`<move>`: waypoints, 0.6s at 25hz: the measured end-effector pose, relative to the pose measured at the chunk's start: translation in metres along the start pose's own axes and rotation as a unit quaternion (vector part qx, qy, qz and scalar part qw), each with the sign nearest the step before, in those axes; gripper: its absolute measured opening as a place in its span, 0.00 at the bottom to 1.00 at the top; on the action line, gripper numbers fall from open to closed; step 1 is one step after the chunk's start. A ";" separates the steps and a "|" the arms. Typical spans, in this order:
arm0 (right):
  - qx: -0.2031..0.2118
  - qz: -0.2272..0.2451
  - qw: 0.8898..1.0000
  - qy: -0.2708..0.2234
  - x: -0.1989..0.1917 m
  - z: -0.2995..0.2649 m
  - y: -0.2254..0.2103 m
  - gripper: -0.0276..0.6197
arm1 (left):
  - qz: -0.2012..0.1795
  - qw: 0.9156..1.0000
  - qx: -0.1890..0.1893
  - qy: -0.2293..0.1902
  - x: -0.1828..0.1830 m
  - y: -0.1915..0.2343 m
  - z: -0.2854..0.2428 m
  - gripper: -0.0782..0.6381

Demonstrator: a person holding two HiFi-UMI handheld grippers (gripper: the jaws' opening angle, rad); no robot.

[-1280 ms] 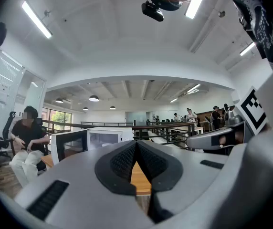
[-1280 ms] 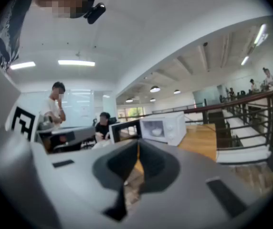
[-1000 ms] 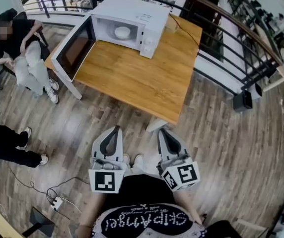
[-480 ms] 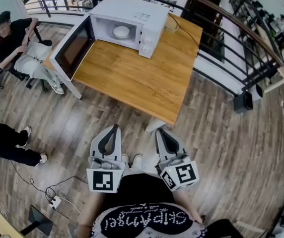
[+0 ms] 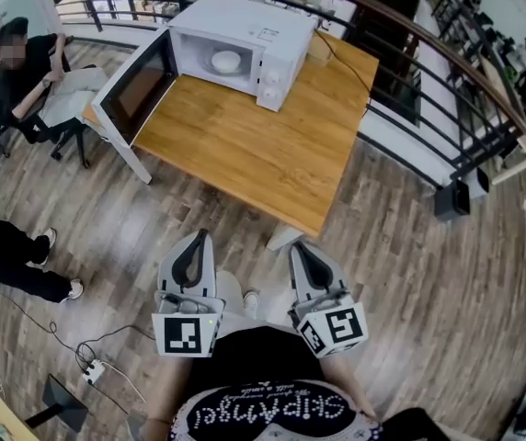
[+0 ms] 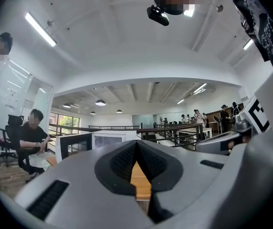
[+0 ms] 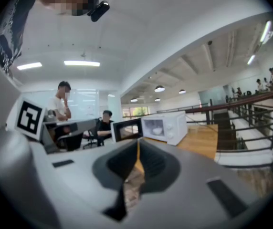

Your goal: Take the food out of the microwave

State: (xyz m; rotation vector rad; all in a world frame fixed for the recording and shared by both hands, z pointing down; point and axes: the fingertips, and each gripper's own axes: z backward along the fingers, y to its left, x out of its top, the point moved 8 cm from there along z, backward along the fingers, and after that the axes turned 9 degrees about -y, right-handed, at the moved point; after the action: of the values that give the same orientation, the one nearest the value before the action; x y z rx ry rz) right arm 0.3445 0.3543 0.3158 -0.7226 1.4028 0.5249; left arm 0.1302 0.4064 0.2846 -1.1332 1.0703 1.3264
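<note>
A white microwave [image 5: 245, 35] stands at the far end of a wooden table [image 5: 254, 141], its door [image 5: 132, 88] swung wide open to the left. Inside it rests a white bowl [image 5: 226, 61] of food. The microwave [image 7: 167, 125] and the bowl [image 7: 156, 127] also show small in the right gripper view. My left gripper [image 5: 197, 240] and right gripper [image 5: 297, 249] are held low in front of my body, short of the table's near edge. Both are shut with nothing between the jaws. In the left gripper view the left gripper [image 6: 136, 144] points at the microwave [image 6: 112, 140].
A black railing [image 5: 428, 58] runs behind and right of the table. One person [image 5: 24, 67] sits on a chair at the left, and another person's legs [image 5: 15, 265] stand nearer left. A power strip with cables [image 5: 88, 367] lies on the wooden floor at lower left.
Both grippers have slid a little toward me in the head view. The seated person at the left has shifted in the chair.
</note>
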 end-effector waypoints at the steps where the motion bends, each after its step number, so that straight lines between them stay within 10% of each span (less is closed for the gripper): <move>1: 0.000 -0.002 1.000 0.002 -0.001 -0.001 -0.001 0.10 | 0.004 1.000 0.003 0.000 0.000 -0.001 -0.001 0.15; 15: 0.019 -0.006 1.000 0.011 -0.006 -0.079 -0.006 0.10 | 0.002 1.000 0.010 -0.001 -0.014 0.046 -0.055 0.15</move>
State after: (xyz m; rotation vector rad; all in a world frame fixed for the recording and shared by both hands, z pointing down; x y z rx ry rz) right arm 0.2936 0.2933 0.3211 -0.7084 1.4239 0.4806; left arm 0.0880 0.3477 0.2896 -1.1150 1.0826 1.3164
